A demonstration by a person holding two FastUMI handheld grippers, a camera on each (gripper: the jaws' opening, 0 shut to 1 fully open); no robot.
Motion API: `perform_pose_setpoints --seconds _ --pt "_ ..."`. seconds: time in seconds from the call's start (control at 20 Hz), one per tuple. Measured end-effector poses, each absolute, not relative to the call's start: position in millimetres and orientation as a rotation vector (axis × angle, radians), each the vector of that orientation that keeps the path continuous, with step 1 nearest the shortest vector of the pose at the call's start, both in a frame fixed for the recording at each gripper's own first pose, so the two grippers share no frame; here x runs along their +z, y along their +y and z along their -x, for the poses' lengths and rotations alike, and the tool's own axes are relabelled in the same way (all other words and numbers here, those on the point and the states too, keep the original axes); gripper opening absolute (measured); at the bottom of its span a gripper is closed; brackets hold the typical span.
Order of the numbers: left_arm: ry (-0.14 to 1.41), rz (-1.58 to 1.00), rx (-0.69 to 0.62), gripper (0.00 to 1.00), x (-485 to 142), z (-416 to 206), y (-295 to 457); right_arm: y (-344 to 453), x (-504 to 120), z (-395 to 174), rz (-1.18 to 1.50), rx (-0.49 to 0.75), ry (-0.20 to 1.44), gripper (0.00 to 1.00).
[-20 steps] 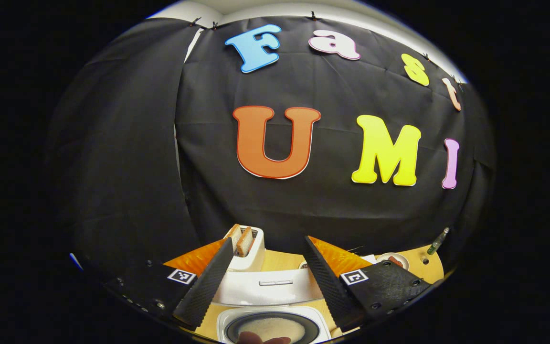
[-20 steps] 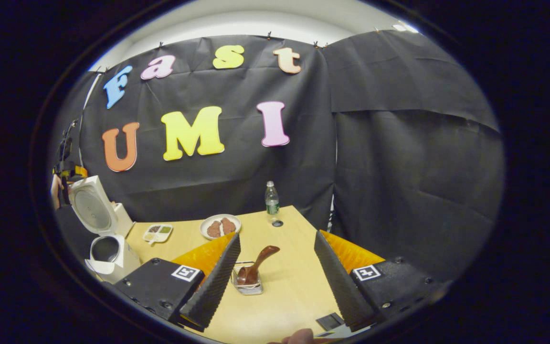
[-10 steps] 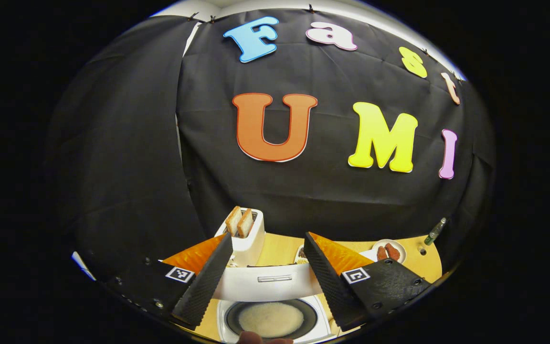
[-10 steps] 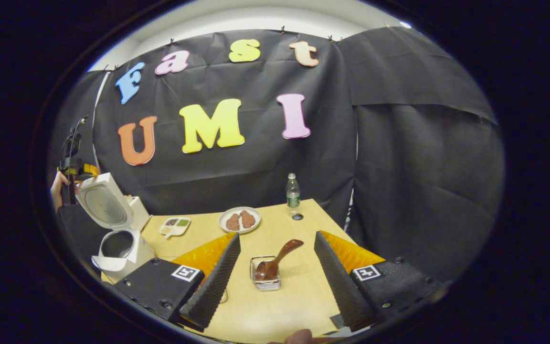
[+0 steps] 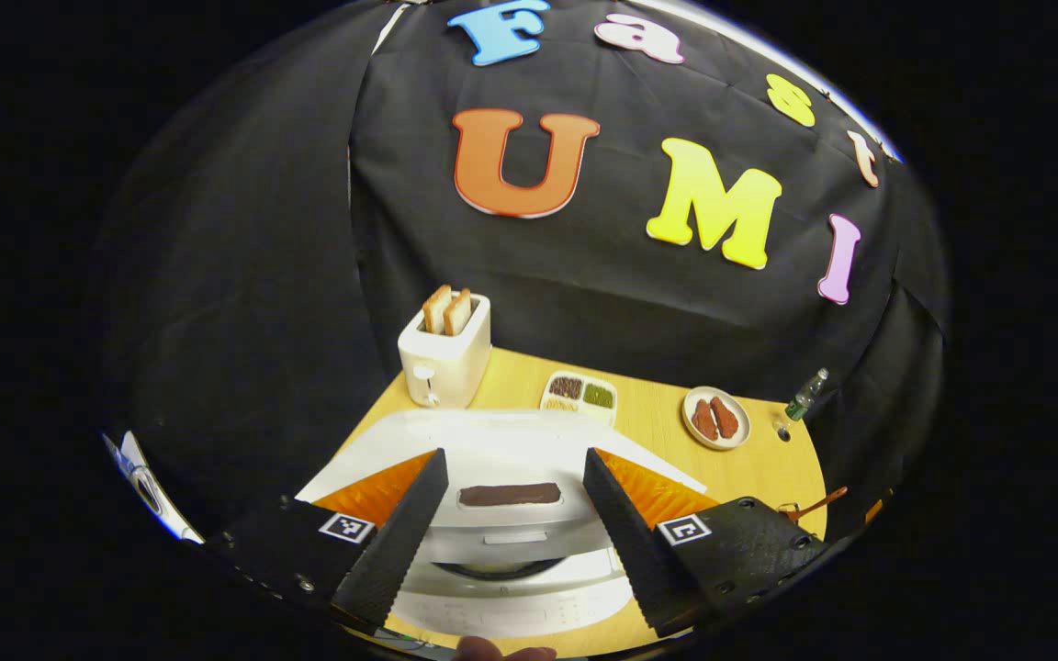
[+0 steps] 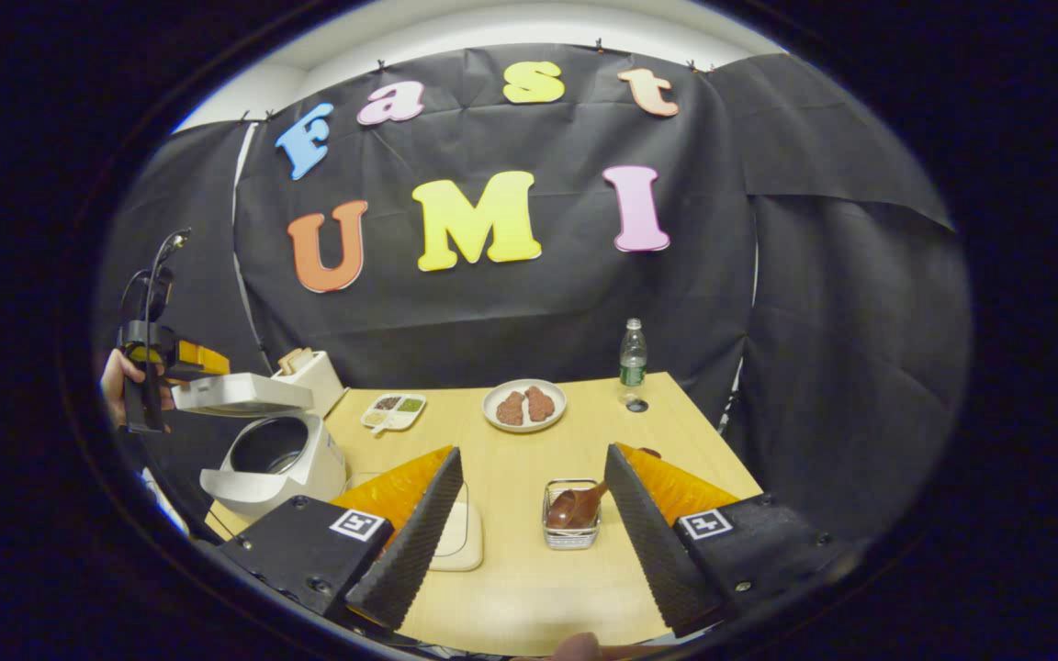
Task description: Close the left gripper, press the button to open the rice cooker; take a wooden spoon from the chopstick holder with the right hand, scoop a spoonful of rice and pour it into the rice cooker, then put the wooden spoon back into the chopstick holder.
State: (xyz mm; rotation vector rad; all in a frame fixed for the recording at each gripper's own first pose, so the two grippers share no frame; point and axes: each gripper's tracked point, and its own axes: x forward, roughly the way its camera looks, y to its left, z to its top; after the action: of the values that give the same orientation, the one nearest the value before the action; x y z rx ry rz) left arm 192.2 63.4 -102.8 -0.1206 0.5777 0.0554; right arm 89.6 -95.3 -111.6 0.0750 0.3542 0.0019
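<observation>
**Status: cooker lid part-raised, spoon seated in holder**

**Left tool.** In the left gripper view the left tool [image 5: 512,454] has its jaws set wide and holds nothing. The rice cooker [image 5: 511,588] sits at 6 o'clock, directly ahead between the fingers. Its lid [image 5: 501,436] spans the gap at a shallow angle, and the pot rim shows as a dark sliver beneath it. In the right gripper view this tool appears at 9 o'clock, held by a hand, just above the rear edge of the near-level lid. Whether it touches the lid cannot be told. This position suits guiding the lid on its hinge. It does not suit pressing the button, which the task specifies with closed jaws.

**Right tool.** The right tool [image 6: 533,449] is also wide and empty. It hangs above the counter [image 6: 511,606], lined up so that the chopstick holder [image 6: 571,534] falls between its fingers at 6 o'clock but well ahead of them. The wooden spoon [image 6: 577,507] rests in the holder, bowl down, with its handle leaning out toward 2 o'clock. The leaning handle leaves a free length for a pinch grip.

**Surroundings.** A pale flat dish [image 6: 463,543] lies just beside the holder at 7 o'clock, partly behind a finger. Its contents cannot be made out. A toaster [image 5: 444,353], a plate [image 6: 523,405] and a bottle [image 6: 632,353] stand at the far edge, well clear of the working path.

**Assessment.** With the spoon seated and both tools empty, no scooping is in hand. Whether rice is in the pot cannot be read here.
</observation>
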Motion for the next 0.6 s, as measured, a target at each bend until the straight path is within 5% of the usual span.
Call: perform_pose_setpoints --seconds 0.6 --pt "0.784 0.186 0.072 0.96 -180.7 -164.8 57.5 -82.0 -131.1 -99.6 -0.102 0.065 0.405 1.00"
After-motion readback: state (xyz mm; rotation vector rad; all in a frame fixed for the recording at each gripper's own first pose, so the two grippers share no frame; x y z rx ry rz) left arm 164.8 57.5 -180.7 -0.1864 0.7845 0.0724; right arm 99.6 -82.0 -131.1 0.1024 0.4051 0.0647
